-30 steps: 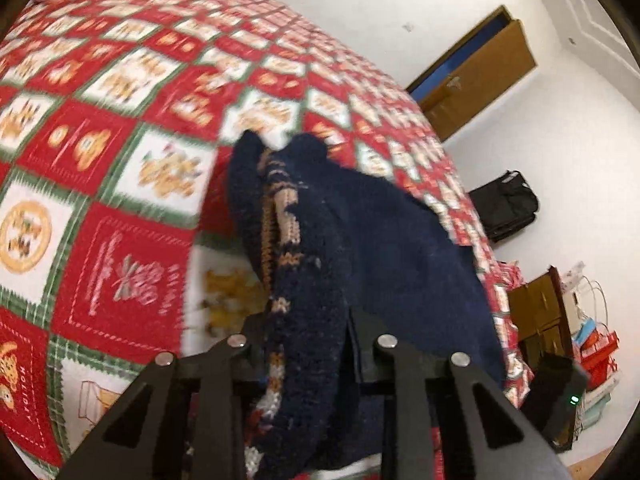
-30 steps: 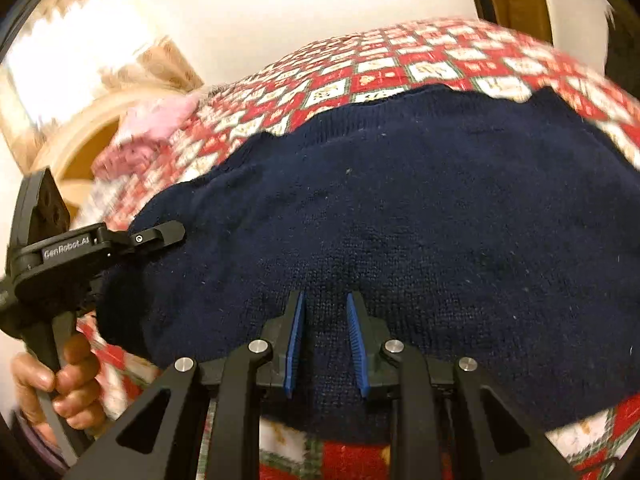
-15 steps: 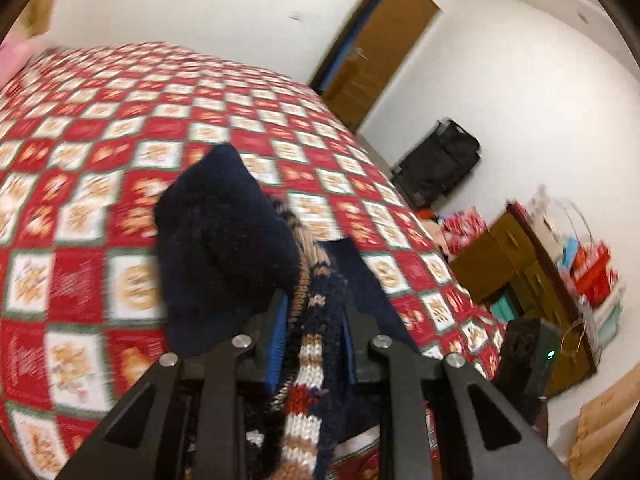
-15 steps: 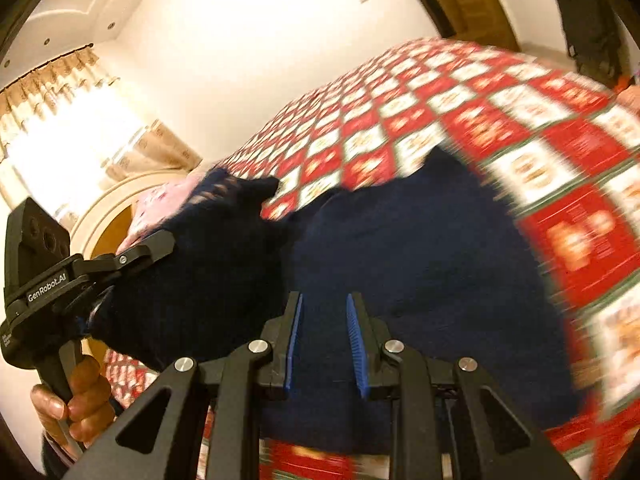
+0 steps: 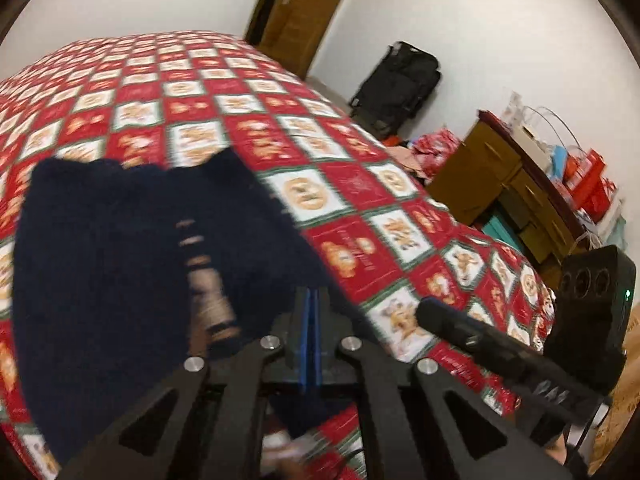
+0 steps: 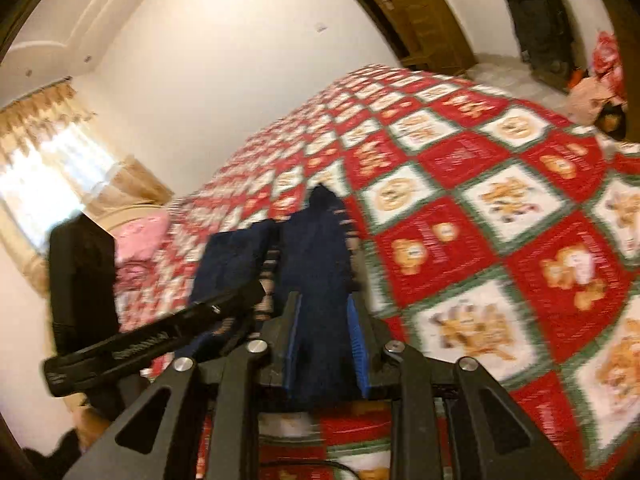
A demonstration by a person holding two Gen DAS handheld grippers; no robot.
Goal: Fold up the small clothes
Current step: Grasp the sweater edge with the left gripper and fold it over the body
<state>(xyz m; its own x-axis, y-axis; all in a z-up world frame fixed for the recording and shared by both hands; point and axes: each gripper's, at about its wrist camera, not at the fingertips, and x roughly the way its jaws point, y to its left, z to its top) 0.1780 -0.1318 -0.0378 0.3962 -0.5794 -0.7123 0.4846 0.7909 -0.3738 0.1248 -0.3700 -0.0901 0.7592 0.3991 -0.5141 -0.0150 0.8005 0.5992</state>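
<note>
A navy knit sweater (image 5: pixel 100 260) with a tan and red patterned band lies bunched and blurred over the red, white and green bedspread (image 5: pixel 360 184). My left gripper (image 5: pixel 312 296) is shut beside it. Its blue pads meet with no cloth seen between them, and the sweater sits just to their left. In the right wrist view a fold of the sweater (image 6: pixel 316 260) runs between the pads of my right gripper (image 6: pixel 324 320), whose jaws are opening. The two grippers are close together, side by side.
A brown door (image 5: pixel 296 12), a black suitcase (image 5: pixel 396 84) and a wooden dresser (image 5: pixel 500 184) with bags stand beyond the bed's far side. A pink pillow (image 6: pixel 140 240) lies near the headboard by a curtained window (image 6: pixel 40 184). A hand (image 6: pixel 88 420) holds the left gripper.
Both grippers swept across the bed, carrying the sweater from spread flat to bunched. The left pads let the sweater go and closed together. The right jaws widened around the fold.
</note>
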